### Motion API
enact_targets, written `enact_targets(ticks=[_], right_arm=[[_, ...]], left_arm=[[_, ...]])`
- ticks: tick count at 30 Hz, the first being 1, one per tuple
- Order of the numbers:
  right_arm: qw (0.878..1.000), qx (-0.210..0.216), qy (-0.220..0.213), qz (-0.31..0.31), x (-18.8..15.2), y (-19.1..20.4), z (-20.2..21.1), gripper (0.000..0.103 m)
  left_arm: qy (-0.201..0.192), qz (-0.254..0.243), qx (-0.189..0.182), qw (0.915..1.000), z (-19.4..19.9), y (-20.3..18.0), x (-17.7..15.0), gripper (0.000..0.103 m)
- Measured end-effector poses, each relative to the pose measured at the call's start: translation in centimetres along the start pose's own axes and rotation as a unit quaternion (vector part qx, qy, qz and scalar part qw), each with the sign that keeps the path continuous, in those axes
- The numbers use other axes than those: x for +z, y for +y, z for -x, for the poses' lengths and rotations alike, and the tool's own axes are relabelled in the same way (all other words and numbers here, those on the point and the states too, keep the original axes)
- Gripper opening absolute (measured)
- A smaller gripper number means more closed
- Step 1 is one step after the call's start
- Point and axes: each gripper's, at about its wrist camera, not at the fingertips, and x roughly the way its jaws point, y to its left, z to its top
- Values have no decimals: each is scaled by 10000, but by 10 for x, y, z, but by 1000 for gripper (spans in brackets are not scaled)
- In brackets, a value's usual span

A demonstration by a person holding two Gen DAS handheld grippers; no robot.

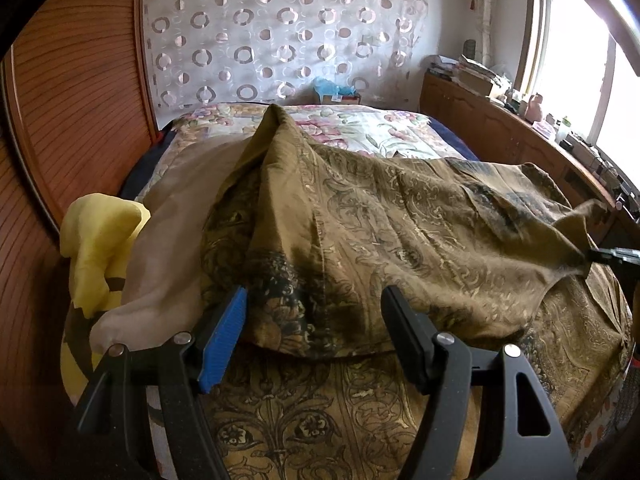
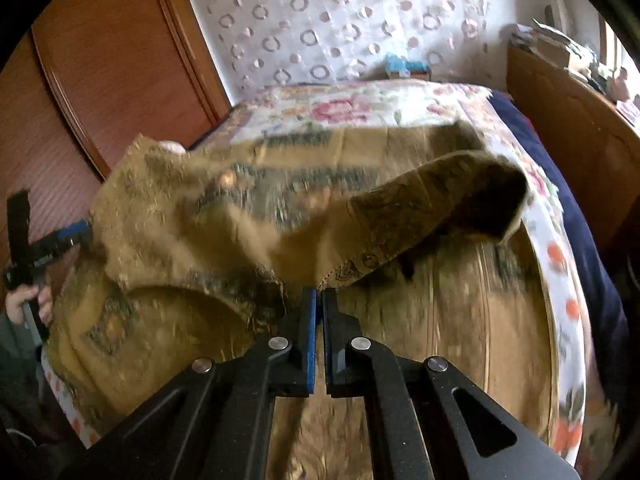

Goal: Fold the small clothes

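An olive-brown patterned garment (image 1: 380, 216) lies half lifted over a bed spread of the same brown pattern (image 1: 312, 420). My left gripper (image 1: 316, 312) is open, its jaws on either side of the garment's near folded edge, with no grip on it. My right gripper (image 2: 319, 294) is shut on a corner of the garment (image 2: 248, 216) and holds it above the bed; it shows at the right edge of the left wrist view (image 1: 600, 255). The left gripper shows at the far left of the right wrist view (image 2: 60, 240).
A yellow cloth (image 1: 100, 248) and a beige cloth (image 1: 176, 248) lie at the bed's left side. A floral quilt (image 1: 360, 124) covers the far bed. A wooden wardrobe (image 1: 72, 120) stands left, a cluttered wooden cabinet (image 1: 500, 120) right.
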Motion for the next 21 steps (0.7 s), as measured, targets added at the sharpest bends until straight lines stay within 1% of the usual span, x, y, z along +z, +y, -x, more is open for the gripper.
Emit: enact_targets(ticks=[3,5,7,8,9,10,11,13,16,18,20,21], right_arm=[[9997,-192,103,72,-5,3,1,3],[9992,-358,61,172,-1,6,6,6],[9985,-494,-30,222,6,6,12,15],[9979,-596,-134,236,10,4,17,27],[9973,-653,-238,255,13,2,21,41],[9966,-701,-335,265,15,-1,25,46],[9956,-798,-413,261,20,-7,27,47],[9937,-981,-503,223,24,-16,26,48],[9913,-1198,-526,121,32,-36,15,48],[9905,-1301,-430,87,33,-46,1,47],[9901,-1373,-282,5,34,-57,-17,47],[9904,-1361,-226,-39,35,-62,-22,47]], left_arm=[[6,-4,-5,10000,0,0,-1,70],[-2,-7,-12,10000,1,-1,-1,70],[-6,-24,-7,10000,1,-1,-1,70],[-4,-18,-10,10000,1,-1,-1,70],[1,-9,-9,10000,1,-1,-2,70],[-6,6,-8,10000,1,0,-1,66],[-3,28,-28,10000,0,1,-2,64],[17,39,-26,10000,-1,2,-2,58],[88,40,-8,10000,-4,4,-1,51],[120,29,-1,9999,-6,5,-1,50],[181,-5,87,9998,-8,4,0,49],[190,0,91,9998,-9,4,0,49]])
